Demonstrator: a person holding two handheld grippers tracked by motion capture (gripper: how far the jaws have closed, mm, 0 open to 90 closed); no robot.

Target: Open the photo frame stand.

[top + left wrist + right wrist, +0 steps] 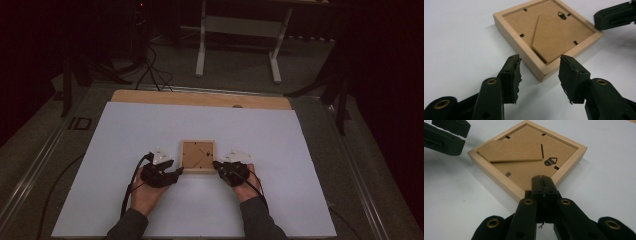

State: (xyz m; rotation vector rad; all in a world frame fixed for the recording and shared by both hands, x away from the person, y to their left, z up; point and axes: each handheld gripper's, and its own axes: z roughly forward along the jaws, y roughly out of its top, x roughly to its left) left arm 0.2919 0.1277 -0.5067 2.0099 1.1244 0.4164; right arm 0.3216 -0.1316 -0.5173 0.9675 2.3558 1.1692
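The left gripper stands with its jaws apart at the near left corner of the picture frame. In the left gripper view its two black pads flank that corner of the picture frame without pressing on it; a gap shows on each side of the wood. The right gripper has its jaws closed together, and in the right gripper view their joined tips sit over the nearest corner of the picture frame. Whether a thin edge of the frame is pinched between them cannot be told.

There is one picture frame, of pale wood, lying face down on the white sheet near the middle of the table, between the two grippers. Its brown backing board carries one fold-out stand flap, one metal hanging loop, and small dark retaining tabs along the inner edge, four of them visible in the left gripper view. Two grippers are in hand, one per hand, with two sleeves at the bottom of the high view.
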